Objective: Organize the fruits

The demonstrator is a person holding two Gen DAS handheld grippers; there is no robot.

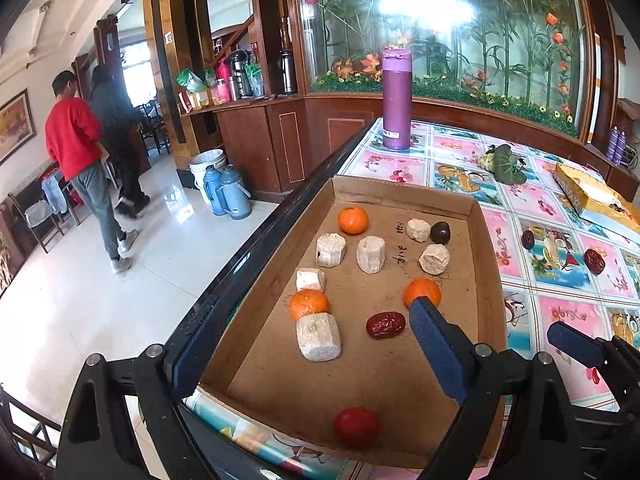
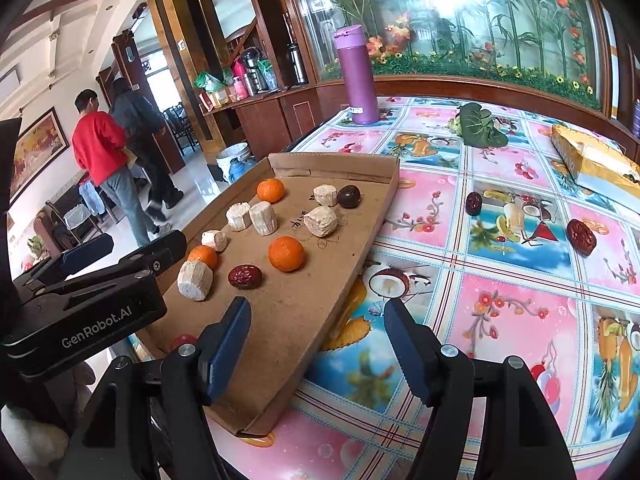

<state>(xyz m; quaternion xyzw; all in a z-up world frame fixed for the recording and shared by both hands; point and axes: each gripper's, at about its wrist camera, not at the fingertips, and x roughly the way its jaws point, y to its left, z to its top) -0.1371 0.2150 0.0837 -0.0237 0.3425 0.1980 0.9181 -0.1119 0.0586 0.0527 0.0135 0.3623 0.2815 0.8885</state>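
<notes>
Left hand-held gripper [image 1: 320, 344] hangs released and empty above the red date [image 1: 386, 325] in the cardboard tray [image 1: 486, 240].

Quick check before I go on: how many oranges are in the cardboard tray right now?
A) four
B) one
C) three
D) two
C: three oranges sit in the cardboard tray, one near the far wall, one by the left wall against a pale chunk, and one toward the right side; the right wrist view shows the same three.
</notes>
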